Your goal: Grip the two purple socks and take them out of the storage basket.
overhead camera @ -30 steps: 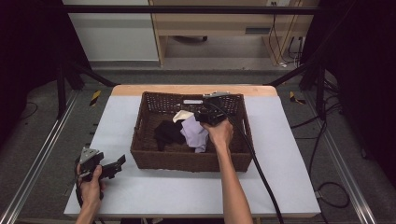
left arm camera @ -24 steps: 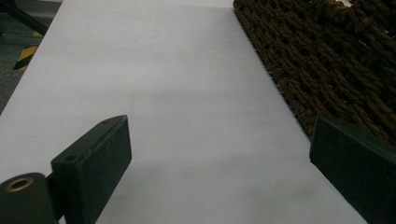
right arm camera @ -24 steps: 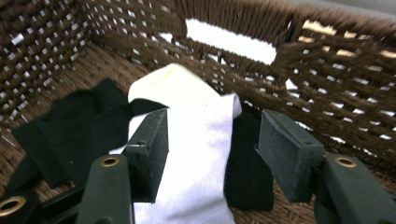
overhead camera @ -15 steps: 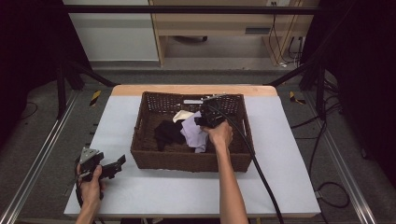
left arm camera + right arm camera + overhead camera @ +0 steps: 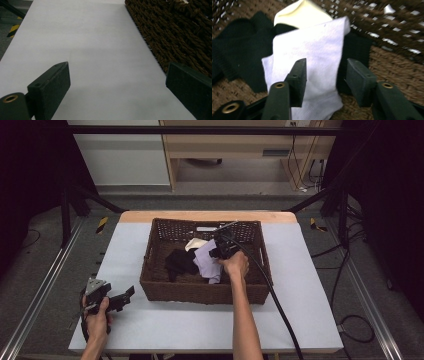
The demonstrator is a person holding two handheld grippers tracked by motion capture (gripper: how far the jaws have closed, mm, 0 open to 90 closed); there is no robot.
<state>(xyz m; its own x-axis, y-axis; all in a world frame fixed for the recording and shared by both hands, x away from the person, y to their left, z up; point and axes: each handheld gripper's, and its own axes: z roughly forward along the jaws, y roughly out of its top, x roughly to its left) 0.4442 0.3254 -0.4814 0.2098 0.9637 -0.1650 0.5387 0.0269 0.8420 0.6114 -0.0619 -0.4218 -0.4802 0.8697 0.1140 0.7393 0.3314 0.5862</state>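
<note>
We have the right gripper [image 5: 324, 82] down in the wicker basket [image 5: 205, 292], its jaws half open and just closing astride the white sock [image 5: 312, 55], which lies atop the black socks [image 5: 239, 65]. We should pinch only that top layer, then lift straight. The left gripper [image 5: 117, 92] rests wide open and empty over the surface [image 5: 82, 45]

Basket [image 5: 200, 292]: rough brown wicker weave. White sock [image 5: 312, 57]: soft knit cloth, matt. Black sock [image 5: 180, 261]: matt cloth. Table cover [image 5: 87, 50]: smooth matt white. Right gripper [image 5: 325, 82] pads: matt black plastic.
</note>
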